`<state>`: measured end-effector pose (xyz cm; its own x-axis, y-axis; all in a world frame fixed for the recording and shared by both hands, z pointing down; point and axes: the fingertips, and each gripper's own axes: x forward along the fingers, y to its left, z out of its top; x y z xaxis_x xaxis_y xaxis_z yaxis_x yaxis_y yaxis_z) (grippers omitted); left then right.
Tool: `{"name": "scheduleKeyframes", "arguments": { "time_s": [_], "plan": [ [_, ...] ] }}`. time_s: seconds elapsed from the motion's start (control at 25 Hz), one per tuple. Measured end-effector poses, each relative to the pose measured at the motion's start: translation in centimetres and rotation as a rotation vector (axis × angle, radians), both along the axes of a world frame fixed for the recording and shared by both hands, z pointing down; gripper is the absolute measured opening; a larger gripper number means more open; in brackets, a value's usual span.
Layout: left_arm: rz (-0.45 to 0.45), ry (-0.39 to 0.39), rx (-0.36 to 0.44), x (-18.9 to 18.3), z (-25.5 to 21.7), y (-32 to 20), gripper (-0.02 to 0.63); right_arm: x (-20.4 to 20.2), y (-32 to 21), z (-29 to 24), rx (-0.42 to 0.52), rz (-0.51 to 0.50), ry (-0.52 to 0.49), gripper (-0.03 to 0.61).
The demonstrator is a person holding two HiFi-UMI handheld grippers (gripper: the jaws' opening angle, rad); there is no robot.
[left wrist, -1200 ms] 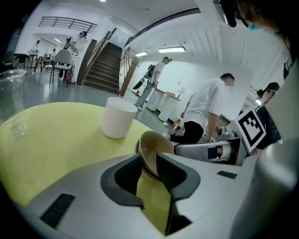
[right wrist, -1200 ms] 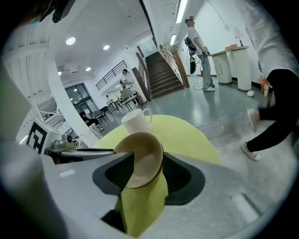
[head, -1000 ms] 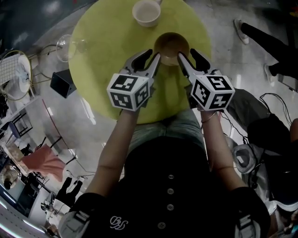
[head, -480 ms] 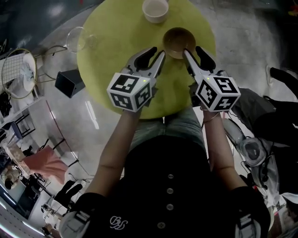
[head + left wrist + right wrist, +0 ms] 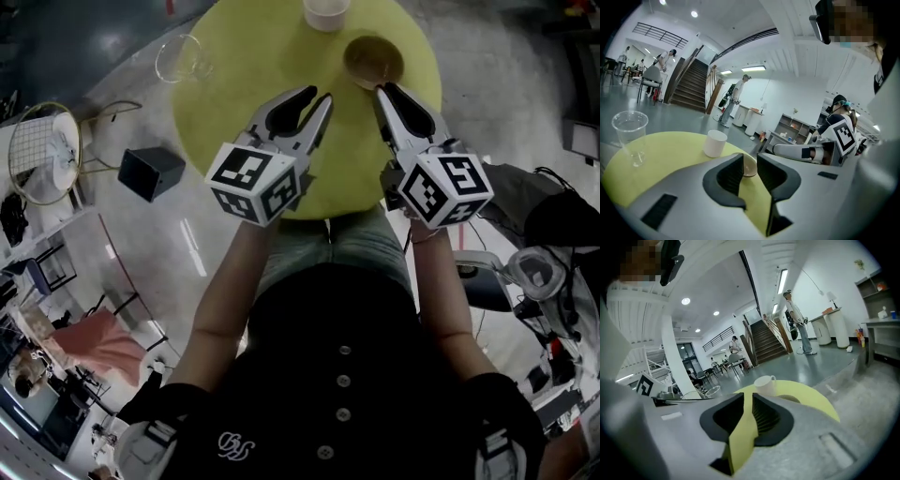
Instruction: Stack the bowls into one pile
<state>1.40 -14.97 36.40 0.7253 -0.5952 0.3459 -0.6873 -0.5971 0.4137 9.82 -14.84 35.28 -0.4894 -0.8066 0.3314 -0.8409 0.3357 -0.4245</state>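
Brown bowl [image 5: 373,60]: near the surface's [image 5: 244,56] far right edge, close beside white cup [image 5: 326,13].
Left gripper [image 5: 319,97]: fingers slightly apart, empty, above the surface.
Right gripper [image 5: 384,89]: fingers have just been closing, narrow gap left, nothing between.

Table [image 5: 244,84]: yellow-green top, smooth, matt.
Bowl [image 5: 373,60]: brown, looks glazed, slight sheen inside.
Mug [image 5: 325,11]: white, smooth, looks ceramic.
Cup [image 5: 183,58]: clear thin plastic, glossy.
Left gripper [image 5: 317,96]: pale grey moulded plastic, smooth, satin. Its pads [image 5: 735,172] are black and matt.
Floor [image 5: 150,253]: grey, polished, mirrors the lamps.
Shirt [image 5: 347,375]: black cloth, matt.
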Motion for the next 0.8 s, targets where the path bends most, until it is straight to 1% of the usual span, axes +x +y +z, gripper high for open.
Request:
{"name": "scheduleKeyframes", "arguments": {
  "time_s": [0.08,0.2,0.44,0.56,0.8],
  "plan": [
    [0.021,0.005,0.016,-0.5,-1.5,1.5,0.087,-0.6,1.7,-1.5,0.014,0.009,0.000,0.027],
    [0.046,0.023,0.047,-1.6,-3.7,3.4,0.087,-1.8,4.0,-3.7,0.047,0.015,-0.002,0.006],
    [0.102,0.093,0.087,-4.1,-5.1,5.7,0.087,-5.1,7.1,-5.9,0.137,-0.010,-0.065,0.005],
    [0.124,0.117,0.108,-4.8,-6.2,6.7,0.087,-6.0,8.3,-7.2,0.159,0.000,-0.057,0.005],
    [0.145,0.145,0.101,-5.5,-6.4,8.4,0.087,-6.8,10.1,-8.0,0.162,0.002,-0.025,0.005]
  ]
}}
